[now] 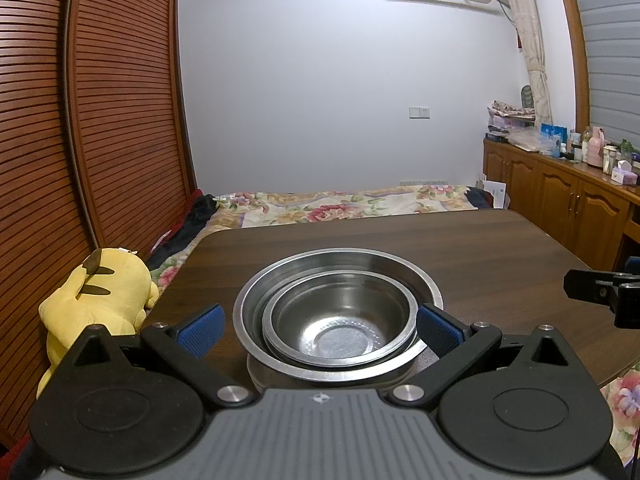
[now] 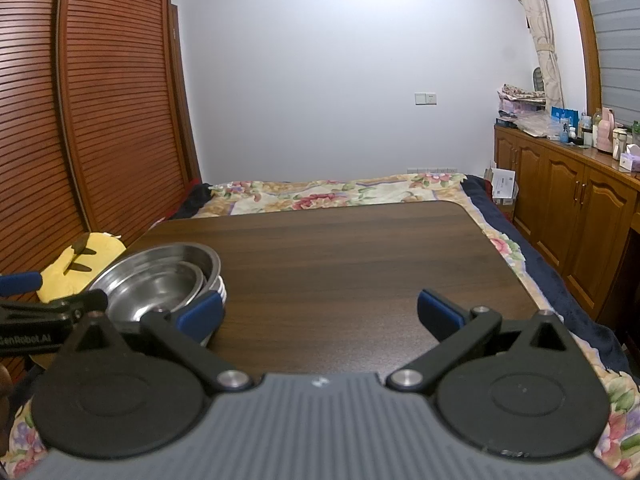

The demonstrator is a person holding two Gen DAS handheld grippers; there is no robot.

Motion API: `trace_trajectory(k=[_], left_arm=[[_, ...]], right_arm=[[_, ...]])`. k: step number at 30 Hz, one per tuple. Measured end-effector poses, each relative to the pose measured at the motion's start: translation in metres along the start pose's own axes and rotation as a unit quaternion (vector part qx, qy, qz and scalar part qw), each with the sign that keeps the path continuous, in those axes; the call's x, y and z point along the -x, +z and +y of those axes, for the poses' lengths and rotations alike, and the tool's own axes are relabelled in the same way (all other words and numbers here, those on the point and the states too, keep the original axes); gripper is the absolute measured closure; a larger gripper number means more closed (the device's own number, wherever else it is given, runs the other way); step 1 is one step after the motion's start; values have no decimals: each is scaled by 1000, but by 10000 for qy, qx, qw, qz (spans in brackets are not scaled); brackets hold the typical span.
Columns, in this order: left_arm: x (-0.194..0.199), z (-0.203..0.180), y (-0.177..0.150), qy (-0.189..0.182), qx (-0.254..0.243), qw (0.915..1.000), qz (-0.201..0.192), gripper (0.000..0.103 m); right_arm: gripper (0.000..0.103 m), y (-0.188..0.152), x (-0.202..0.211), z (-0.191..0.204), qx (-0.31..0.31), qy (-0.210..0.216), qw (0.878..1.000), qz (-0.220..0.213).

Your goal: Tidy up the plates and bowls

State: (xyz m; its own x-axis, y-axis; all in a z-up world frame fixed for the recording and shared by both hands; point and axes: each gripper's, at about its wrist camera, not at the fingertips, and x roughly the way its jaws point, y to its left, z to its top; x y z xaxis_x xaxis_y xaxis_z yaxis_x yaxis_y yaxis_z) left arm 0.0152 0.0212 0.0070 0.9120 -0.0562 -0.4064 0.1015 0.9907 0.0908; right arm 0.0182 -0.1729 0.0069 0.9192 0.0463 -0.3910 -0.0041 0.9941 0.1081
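A small steel bowl (image 1: 340,318) sits nested in a wider steel plate (image 1: 340,268), stacked on further steel dishes on the dark wooden table (image 1: 460,248). My left gripper (image 1: 320,330) is open, its blue pads on either side of the stack, apart from it. In the right wrist view the same stack (image 2: 160,280) lies at the table's left near edge, and the left gripper (image 2: 24,292) shows beside it. My right gripper (image 2: 320,314) is open over bare table (image 2: 340,248), holding nothing. The right gripper (image 1: 604,292) shows at the left view's right edge.
A yellow plush toy (image 1: 96,296) leans beside the table's left edge. A floral bedspread (image 1: 340,204) lies behind the table. Slatted wooden wardrobe doors (image 1: 100,120) stand at the left, and a cluttered wooden cabinet (image 1: 560,184) runs along the right.
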Motion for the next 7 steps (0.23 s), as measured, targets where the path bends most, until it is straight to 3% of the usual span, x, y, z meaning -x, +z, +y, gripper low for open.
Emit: trace_trajectory(k=[7], left_arm=[[0, 0, 0, -2, 3, 10000, 8, 0]], right_arm=[[0, 0, 0, 0, -3, 0, 10000, 1]])
